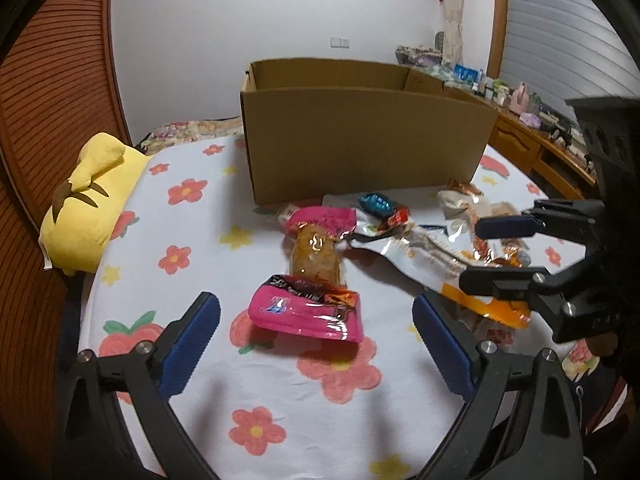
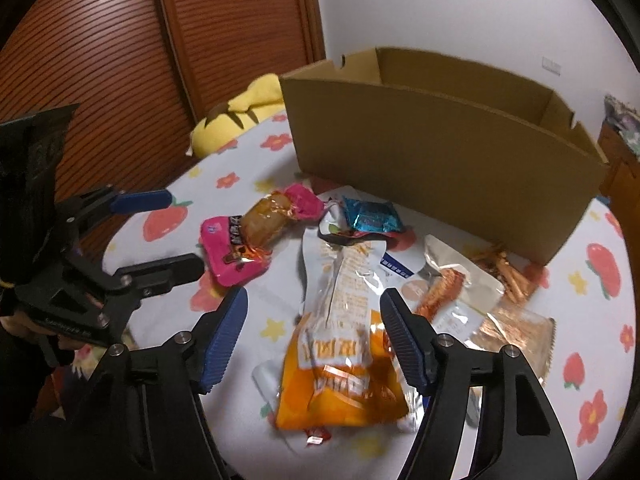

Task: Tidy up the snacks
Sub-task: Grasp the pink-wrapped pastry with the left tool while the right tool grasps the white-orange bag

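Left wrist view: your left gripper [image 1: 316, 332] hangs over pink snack pack [image 1: 306, 312] on bed [image 1: 208, 376], jaws wide, gripping nothing. Right gripper [image 2: 314, 334] straddles orange bag [image 2: 340, 384], jaws apart, not yet pinching. Cardboard box [image 1: 360, 140] waits behind, likely for snacks.

Both grippers, left gripper [image 1: 316, 344] and right gripper [image 2: 314, 340], are built in black plastic; fingers [image 1: 192, 344] are faced with ribbed blue pads, pivoted on silver screws.
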`<state>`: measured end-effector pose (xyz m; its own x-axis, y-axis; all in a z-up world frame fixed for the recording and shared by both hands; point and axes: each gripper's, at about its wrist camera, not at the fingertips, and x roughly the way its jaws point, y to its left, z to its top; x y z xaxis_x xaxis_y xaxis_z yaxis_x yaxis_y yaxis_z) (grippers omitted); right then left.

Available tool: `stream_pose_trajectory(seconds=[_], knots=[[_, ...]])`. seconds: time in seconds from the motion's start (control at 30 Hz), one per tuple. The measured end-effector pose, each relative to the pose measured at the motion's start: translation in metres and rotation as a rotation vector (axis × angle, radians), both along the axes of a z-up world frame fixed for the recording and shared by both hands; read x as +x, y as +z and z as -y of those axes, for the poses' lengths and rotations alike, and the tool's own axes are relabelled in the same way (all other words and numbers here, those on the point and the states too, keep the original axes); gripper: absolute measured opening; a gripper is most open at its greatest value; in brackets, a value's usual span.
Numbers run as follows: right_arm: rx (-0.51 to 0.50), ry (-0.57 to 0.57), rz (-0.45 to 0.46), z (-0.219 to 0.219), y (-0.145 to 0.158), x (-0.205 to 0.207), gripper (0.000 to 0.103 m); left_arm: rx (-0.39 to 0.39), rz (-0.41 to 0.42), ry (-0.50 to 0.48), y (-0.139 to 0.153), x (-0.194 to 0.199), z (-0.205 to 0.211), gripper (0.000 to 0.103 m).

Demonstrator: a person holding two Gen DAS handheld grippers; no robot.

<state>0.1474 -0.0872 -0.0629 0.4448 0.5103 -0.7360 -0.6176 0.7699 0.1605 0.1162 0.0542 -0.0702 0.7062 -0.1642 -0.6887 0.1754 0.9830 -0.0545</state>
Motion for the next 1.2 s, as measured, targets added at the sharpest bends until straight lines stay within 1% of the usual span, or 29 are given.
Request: stream_pose_trajectory(seconds=[0.07,0.2,0.33,0.4,0.43,0.47,0.53,0.6,0.73,0.77,0.9,0.97,1.0,1.03,1.07,1.2], knots=[[-0.002,0.014,-0.010,-0.004,-0.004,0.006,0.071,0.002,-0.016,-0.017,-0.004,0.004,0.000,0.089],[-0.050,0.024,-0.017,-0.011,-0.008,0.012,0.071,-0.018,-0.045,-0.051,-0.010,0.014,-0.003,0.087],[-0.096,0.035,-0.016,-0.015,-0.015,0.014,0.071,-0.031,-0.083,-0.057,-0.014,0.033,-0.005,0.084],[-0.088,0.036,0.004,-0.013,-0.015,0.011,0.071,-0.036,-0.107,-0.067,-0.016,0.044,-0.004,0.078],[-0.075,0.036,0.004,-0.010,-0.015,0.010,0.071,-0.038,-0.117,-0.074,-0.016,0.049,-0.003,0.071],[-0.072,0.032,0.002,-0.008,-0.015,0.009,0.071,-0.039,-0.125,-0.077,-0.017,0.054,-0.002,0.068],[-0.067,0.025,0.003,-0.005,-0.014,0.007,0.071,-0.039,-0.149,-0.079,-0.019,0.064,0.000,0.068],[-0.061,0.030,0.001,-0.003,-0.013,0.006,0.071,-0.031,-0.162,-0.084,-0.020,0.072,0.003,0.065],[-0.054,0.045,0.001,-0.003,-0.010,0.005,0.071,-0.004,-0.180,-0.092,-0.022,0.084,0.007,0.056],[-0.054,0.048,-0.001,-0.004,-0.010,0.006,0.071,0.002,-0.188,-0.090,-0.024,0.087,0.007,0.051],[-0.067,0.057,-0.020,-0.010,-0.013,0.013,0.071,-0.003,-0.230,-0.087,-0.033,0.095,0.005,0.051],[-0.075,0.064,-0.029,-0.012,-0.016,0.017,0.071,0.005,-0.229,-0.095,-0.035,0.095,0.005,0.050],[-0.081,0.069,-0.030,-0.014,-0.016,0.019,0.072,0.011,-0.224,-0.103,-0.036,0.094,0.005,0.046],[-0.092,0.071,-0.026,-0.016,-0.016,0.022,0.072,0.012,-0.221,-0.103,-0.035,0.094,0.005,0.040],[-0.098,0.072,-0.025,-0.018,-0.016,0.025,0.072,0.009,-0.221,-0.099,-0.035,0.094,0.003,0.038],[-0.115,0.074,-0.058,-0.021,-0.019,0.038,0.072,0.001,-0.220,-0.092,-0.035,0.090,0.000,0.036]])
